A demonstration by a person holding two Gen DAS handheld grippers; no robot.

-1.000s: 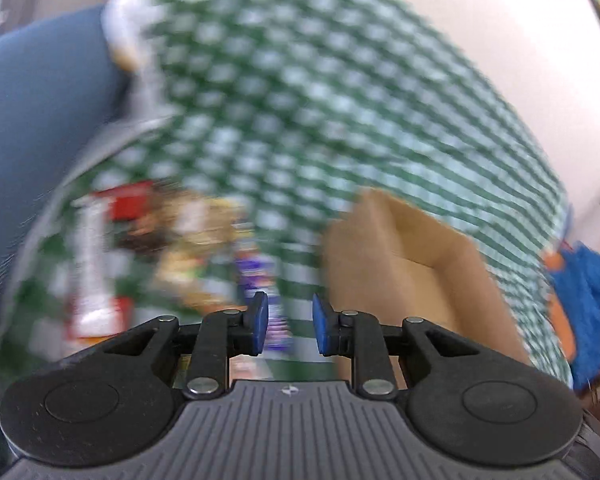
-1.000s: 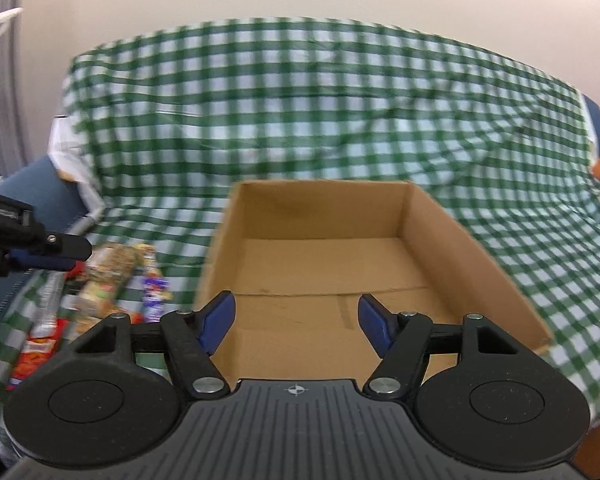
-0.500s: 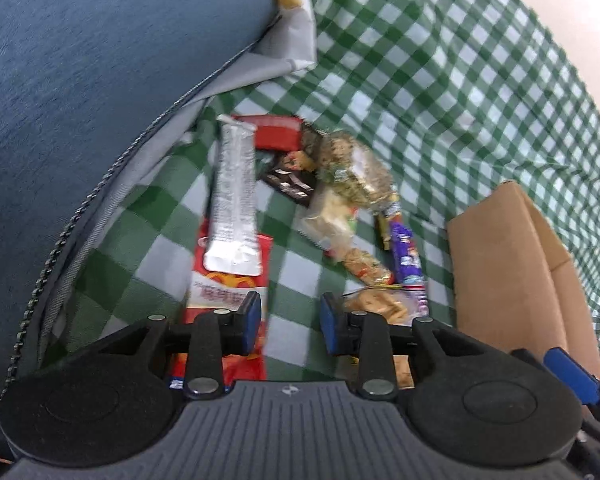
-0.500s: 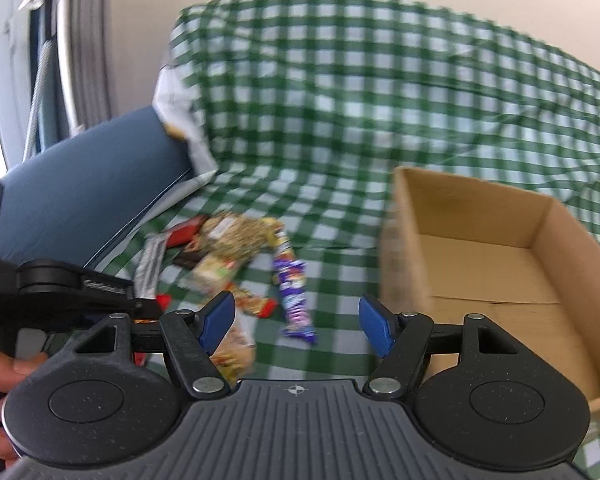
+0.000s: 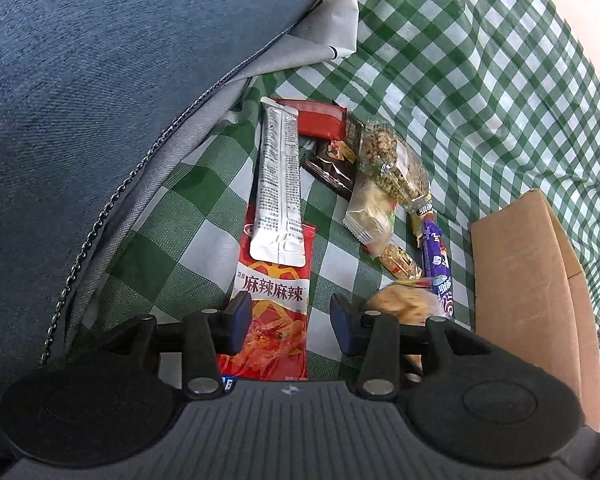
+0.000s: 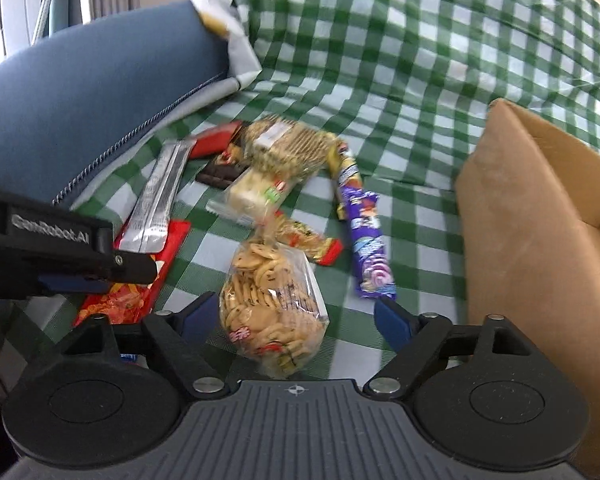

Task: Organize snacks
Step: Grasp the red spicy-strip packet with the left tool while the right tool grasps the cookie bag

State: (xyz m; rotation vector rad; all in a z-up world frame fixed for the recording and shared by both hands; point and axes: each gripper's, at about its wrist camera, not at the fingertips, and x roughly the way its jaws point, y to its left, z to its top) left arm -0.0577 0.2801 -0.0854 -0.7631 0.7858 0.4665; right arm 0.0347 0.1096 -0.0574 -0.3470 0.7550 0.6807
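Red foil, printed with white Chinese characters, is what lies between the spread fingers of my left gripper (image 5: 288,320): the red chip packet (image 5: 274,300) lies flat on the green checked cloth (image 5: 460,60), and my fingers straddle it without pressing on it. A silver stick pack (image 5: 280,184) lies across its far end. Beyond that sit a small red wrapper (image 5: 320,122) and a dark chocolate wrapper (image 5: 334,164), then a clear bag of seeded bars (image 5: 392,160) overlapping a pale wafer pack (image 5: 370,216).

My right gripper (image 6: 296,316) is released too, fingers wide, with the clear bag of cookies (image 6: 272,304) lying between them; I cannot tell whether either pad touches it. A slim orange-red bar (image 6: 308,240) lies just past the cookies, and a purple candy tube (image 6: 364,240) lies to their right, near the cardboard box (image 6: 540,240), which stands open on the cloth to the right of the pile. A blue cushion (image 5: 100,80) with a zip edge borders the snacks on the left.
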